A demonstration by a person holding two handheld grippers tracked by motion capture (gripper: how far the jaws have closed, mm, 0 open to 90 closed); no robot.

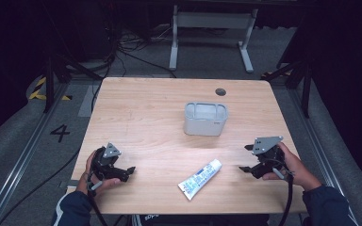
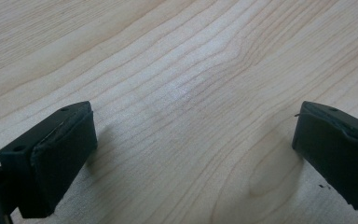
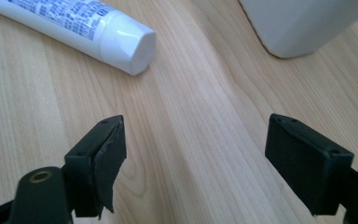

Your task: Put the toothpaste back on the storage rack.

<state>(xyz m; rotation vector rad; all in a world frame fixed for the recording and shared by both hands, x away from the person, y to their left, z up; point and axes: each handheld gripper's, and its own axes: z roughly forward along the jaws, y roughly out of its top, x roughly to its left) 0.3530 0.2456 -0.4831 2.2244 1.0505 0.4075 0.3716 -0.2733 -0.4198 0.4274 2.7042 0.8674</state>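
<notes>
High view: white tube [image 1: 200,179] with blue print lies flat on the bench [image 1: 141,108], cap toward the right gripper [image 1: 250,168]; grey holder [image 1: 206,118] behind. Left gripper [image 1: 131,170] too: jaws wide, empty.

Spread tongs [image 3: 193,163] near toothpaste tube [image 3: 81,25]

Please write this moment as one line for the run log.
left gripper: open, empty | right gripper: open, empty | toothpaste tube: lying flat between them | grey container: upright, mid-table
</notes>
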